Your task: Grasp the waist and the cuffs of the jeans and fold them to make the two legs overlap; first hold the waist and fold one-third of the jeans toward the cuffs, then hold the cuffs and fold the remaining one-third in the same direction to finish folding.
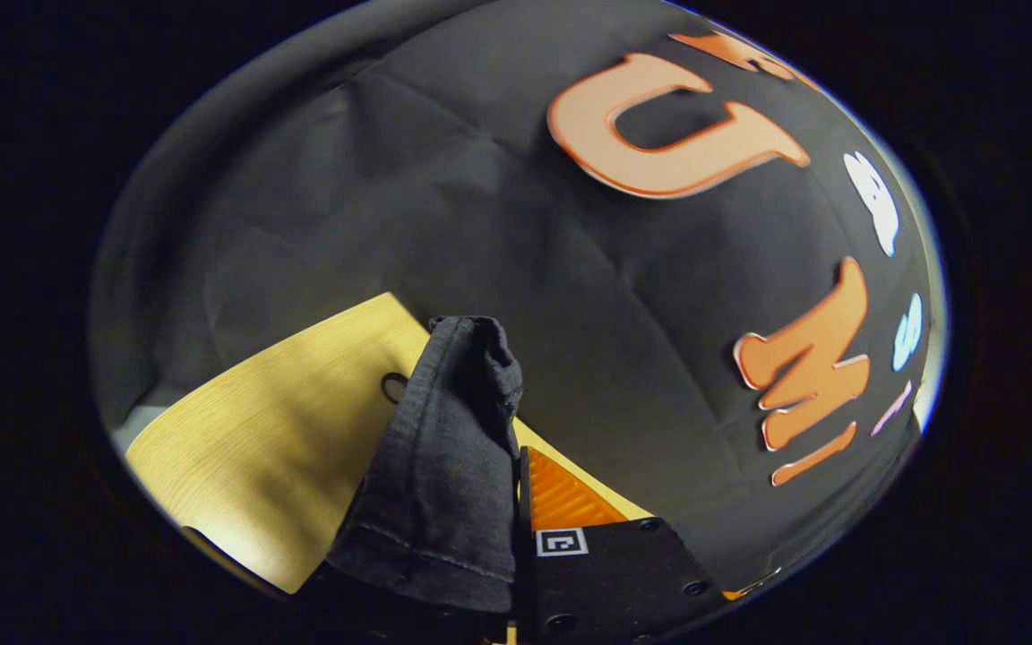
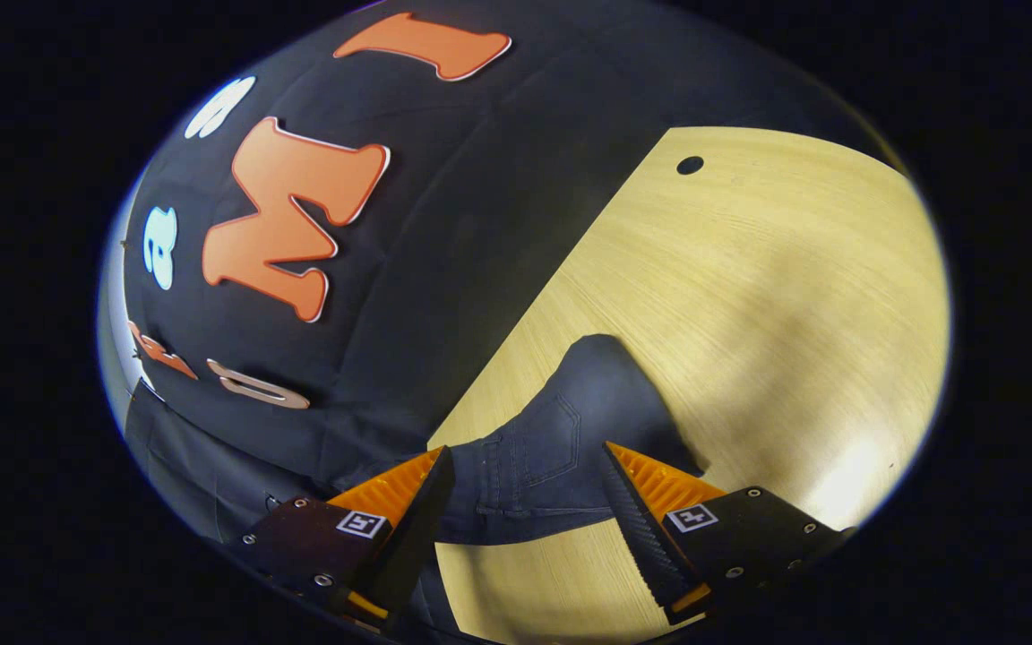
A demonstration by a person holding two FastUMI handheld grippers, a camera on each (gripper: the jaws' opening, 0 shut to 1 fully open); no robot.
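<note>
Up close in the left gripper view, the jeans [image 1: 444, 466] rise as a dark charcoal bunch of denim right against the inner face of the one orange ribbed finger [image 1: 565, 497] that shows, a stitched hem running across the fabric low down and a folded edge curling over at the top. The cloth covers the spot where the other finger would be, so whether the left gripper [image 1: 516, 537] actually pinches the denim cannot be told. Beyond the fabric lies the pale wooden table [image 1: 283, 448], and a small dark loop [image 1: 393, 387] sits on the wood just beside the bunch's edge.

In the right gripper view, the right gripper [image 2: 525, 488] stands with its jaws spread wide, an orange ribbed finger on either side. Between them and just ahead lies the jeans' waist end [image 2: 561, 448], dark blue-grey, with a back pocket and seam stitching visible. The denim tapers to a rounded peak farther forward on the table [image 2: 749, 296]. Neither finger presses on the fabric. A small round hole [image 2: 690, 165] marks the tabletop well beyond the jaws.
</note>
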